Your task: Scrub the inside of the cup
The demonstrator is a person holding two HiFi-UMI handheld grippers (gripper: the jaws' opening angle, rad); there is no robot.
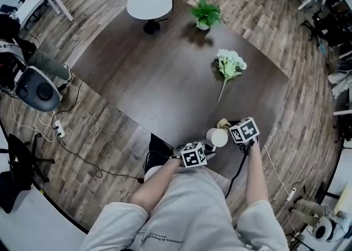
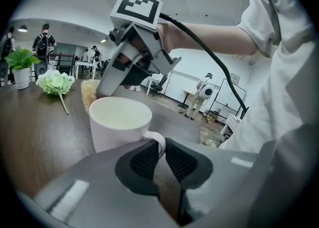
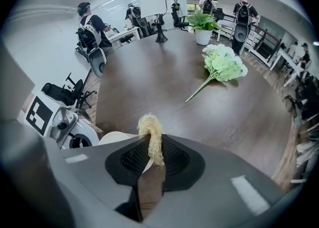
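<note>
My left gripper (image 2: 162,153) is clamped on the handle (image 2: 156,138) of the cup (image 2: 119,121), upright at the table's (image 1: 165,79) near corner — my right gripper (image 3: 152,157) pinches the fibrous scrubber (image 3: 151,131) just beside it. I'd steady the cup and feed the scrubber inside the rim, pressing the wall without tipping it.
</note>
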